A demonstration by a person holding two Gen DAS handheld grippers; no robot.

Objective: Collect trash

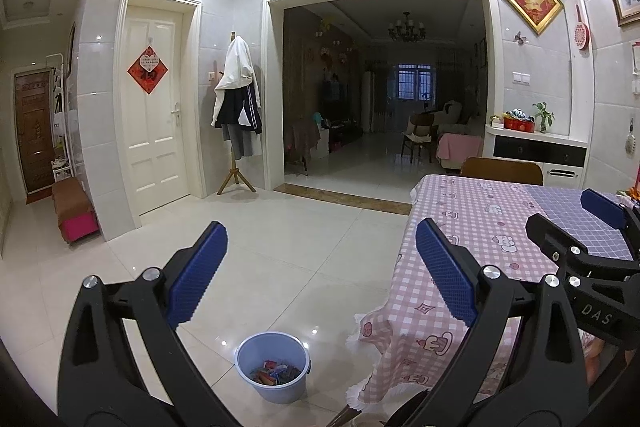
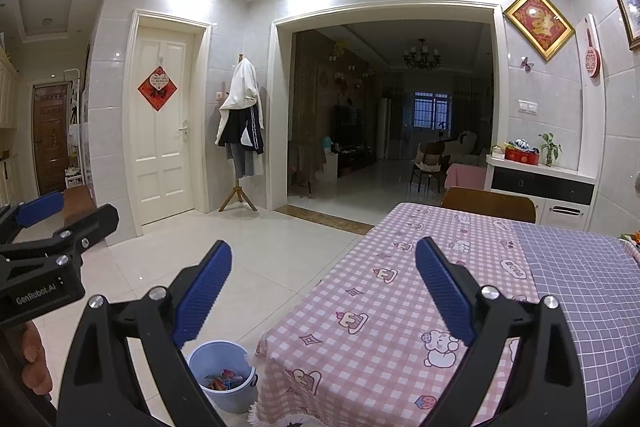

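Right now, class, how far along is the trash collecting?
Done: colourful scraps already lie in the blue bucket on the floor beside the table. In hand: nothing; the left gripper and right gripper are open and empty. Left: no trash shows on the tablecloth.

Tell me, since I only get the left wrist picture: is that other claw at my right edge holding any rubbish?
Observer: No. In the right wrist view, the right gripper is open, with nothing between its blue ribbed pads.
Visitor: Who carries the left one?
Observer: A person. A hand shows below the left gripper.
Visitor: Any writing on it?
Observer: Yes, its black body reads GenRobot.AI.
Visitor: Trash on the table?
Observer: None on the near stretch of pink checked tablecloth in front of the right gripper.
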